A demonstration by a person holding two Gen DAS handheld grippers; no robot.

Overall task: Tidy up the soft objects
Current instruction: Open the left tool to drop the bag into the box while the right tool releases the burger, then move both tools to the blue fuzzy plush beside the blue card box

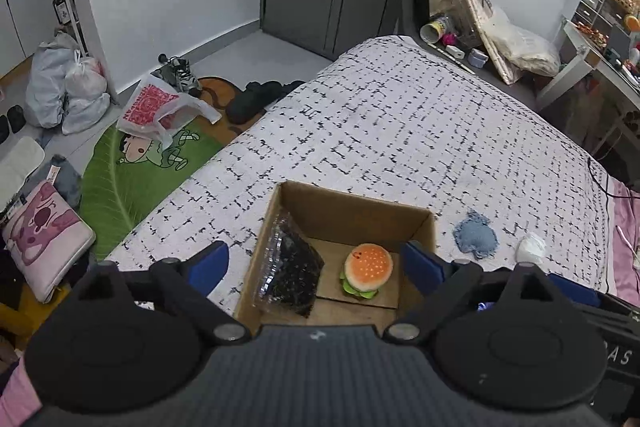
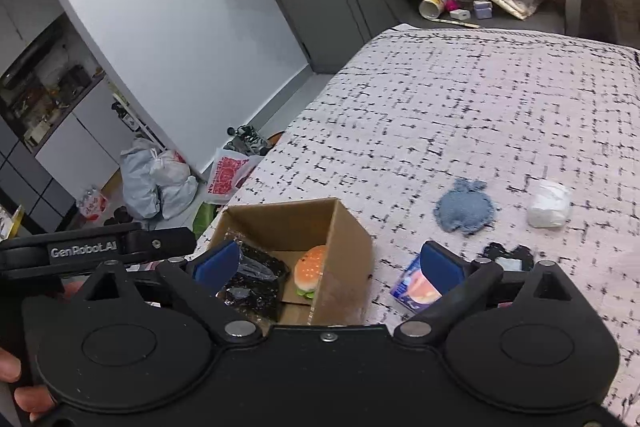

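So we're partway through the sorting here. The cardboard box (image 1: 352,219) sits on the bed (image 1: 400,131) and already holds a plush burger (image 1: 367,271) plus a crinkly clear-wrapped dark packet (image 1: 290,267) leaning on the left wall. Both grippers hover above it with nothing in them: the left gripper (image 1: 316,261) has its blue pads spread wide over the box, and the right gripper (image 2: 330,261) is just as wide.

Still loose on the bedspread, right of the box: a floppy blue denim pouch (image 2: 464,205), a lumpy white wad (image 2: 548,205) (tissue or cloth, too blurry to call), a small glossy carton (image 2: 416,289) and something black and frilly (image 2: 506,253) right beside the right finger.

My guess is the right one goes next, swinging over to the carton or the pouch. The pouch lies flat, so it'd need a low pinch on an edge.
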